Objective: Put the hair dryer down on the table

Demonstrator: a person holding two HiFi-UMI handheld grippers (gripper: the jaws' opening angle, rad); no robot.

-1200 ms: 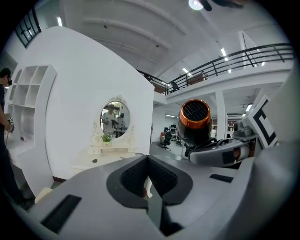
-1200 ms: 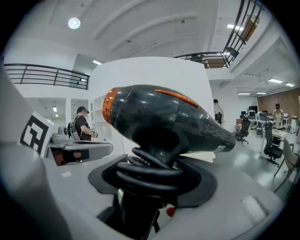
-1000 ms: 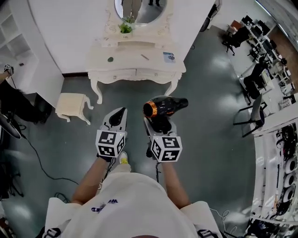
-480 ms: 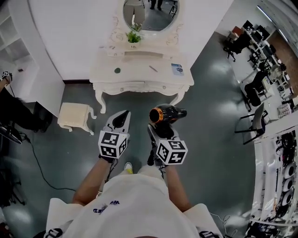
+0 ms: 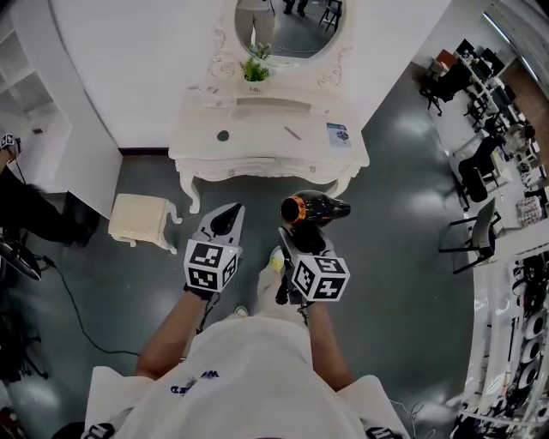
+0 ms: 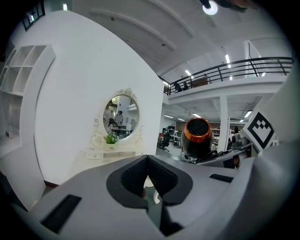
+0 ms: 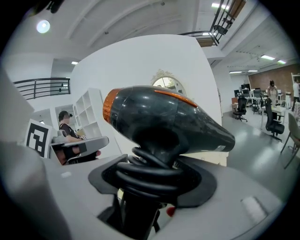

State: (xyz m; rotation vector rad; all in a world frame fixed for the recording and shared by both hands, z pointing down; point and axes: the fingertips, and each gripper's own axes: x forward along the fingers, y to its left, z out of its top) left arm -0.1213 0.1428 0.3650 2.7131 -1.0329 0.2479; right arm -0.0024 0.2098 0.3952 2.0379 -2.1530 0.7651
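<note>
Hair dryer (image 5: 313, 208) held tight by the handle in right gripper (image 5: 300, 242), up in the air. Left gripper (image 5: 226, 216) closed, empty. Not on table (image 5: 257, 144) yet.

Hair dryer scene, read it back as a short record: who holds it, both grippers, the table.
Hair dryer: black, orange ring, held in the air, off the table
Right gripper: closed on the dryer's handle, cord coiled round it
Left gripper: jaws together, empty
Table: white dressing table ahead, oval mirror behind it
On table: potted plant by the mirror
</note>
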